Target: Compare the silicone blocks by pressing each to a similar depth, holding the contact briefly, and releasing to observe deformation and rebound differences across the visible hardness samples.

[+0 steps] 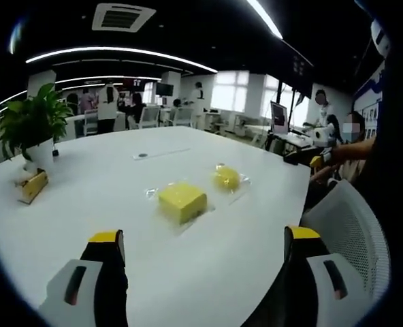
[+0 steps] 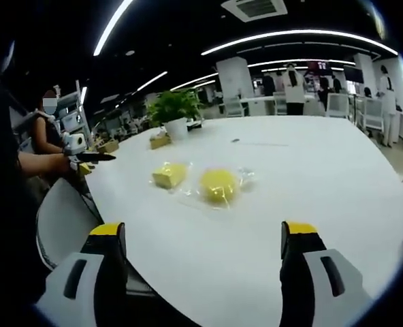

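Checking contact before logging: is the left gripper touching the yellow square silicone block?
No, the left gripper hovers open, short of the yellow square silicone block.

The right gripper [image 2: 201,242] has its jaws wide apart above the white table [image 2: 310,184]. Ahead lie a round yellow block [image 2: 218,185] and a square yellow block [image 2: 169,175], both on clear plastic, near each other.

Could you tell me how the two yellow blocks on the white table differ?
The square block has flat faces and sharp edges; the round block is domed, with no corners. In the left gripper view the square block looks paler and lies nearer the camera; in the right gripper view the round block lies nearer. Both are yellow and rest on clear plastic, untouched.
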`<state>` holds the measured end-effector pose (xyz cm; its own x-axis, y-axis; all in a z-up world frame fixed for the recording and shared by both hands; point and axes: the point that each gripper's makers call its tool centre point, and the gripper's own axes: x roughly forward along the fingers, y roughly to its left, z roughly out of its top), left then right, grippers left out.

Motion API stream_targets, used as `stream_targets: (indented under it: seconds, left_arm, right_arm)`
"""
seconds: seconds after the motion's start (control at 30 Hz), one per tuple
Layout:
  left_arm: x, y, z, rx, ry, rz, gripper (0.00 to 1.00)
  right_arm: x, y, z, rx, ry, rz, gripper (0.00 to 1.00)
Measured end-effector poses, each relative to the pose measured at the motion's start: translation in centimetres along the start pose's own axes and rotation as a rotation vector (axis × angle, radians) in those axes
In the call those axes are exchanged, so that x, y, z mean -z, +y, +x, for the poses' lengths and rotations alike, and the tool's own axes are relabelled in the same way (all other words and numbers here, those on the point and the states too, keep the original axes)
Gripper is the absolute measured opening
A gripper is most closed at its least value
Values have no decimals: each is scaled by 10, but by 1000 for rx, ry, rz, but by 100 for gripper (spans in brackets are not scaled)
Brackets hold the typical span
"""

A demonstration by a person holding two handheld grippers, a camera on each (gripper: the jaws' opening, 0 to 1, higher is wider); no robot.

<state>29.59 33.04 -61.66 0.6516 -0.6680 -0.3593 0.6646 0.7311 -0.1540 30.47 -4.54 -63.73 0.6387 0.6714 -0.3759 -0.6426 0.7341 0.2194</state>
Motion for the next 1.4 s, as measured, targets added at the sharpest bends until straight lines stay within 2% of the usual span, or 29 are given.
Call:
stream_targets:
  seconds: [0.13, 0.2, 0.3, 0.43, 0.5, 0.57, 0.67, 0.73, 0.8, 0.87, 1.1, 1.23, 1.33, 1.4]
  left_arm:
    - [3, 0, 2, 1, 23, 1, 97]
    - [4, 2, 3, 0, 21, -28, 97]
    - [2, 8, 6, -23, 14, -150, 93]
    - [-10, 14, 16, -14, -28, -241, 91]
    - [-10, 19, 24, -27, 1, -222, 88]
    - [-4, 24, 31, -34, 69, -186, 87]
    - [-3, 21, 44, 13, 107, -216, 88]
    - [-4, 22, 50, 28, 121, -242, 86]
    - [-8, 29, 59, 17, 121, -322, 84]
    - [-17, 38, 70, 21, 86, -384, 85]
    - [-30, 70, 102, 9, 76, -434, 81]
    - [-27, 87, 122, -9, 92, -561, 72]
    - [-21, 97, 136, -8, 104, -631, 71]
    - [-14, 106, 143, -42, 117, -675, 68]
  right_arm:
    - [-2, 1, 0, -2, 5, 5, 86]
    - [-2, 0, 0, 5, 4, 3, 86]
    - [-3, 0, 0, 9, 5, 7, 86]
    - [-5, 5, 1, 1, 6, 2, 86]
    - [-4, 6, 2, 1, 10, -6, 86]
    - [-4, 7, 2, -1, 8, -1, 85]
    - [-6, 8, 1, -3, 4, 12, 85]
    - [-10, 12, -1, -15, -11, 38, 84]
    - [-20, 16, -2, -34, -67, 91, 84]
    - [-20, 17, -3, -30, -66, 91, 84]
    - [-17, 17, -6, -21, -50, 93, 80]
    - [-15, 15, -11, -17, -46, 111, 76]
    - [-13, 12, -13, 0, -40, 114, 74]
    - [-14, 11, -15, 6, -34, 111, 73]
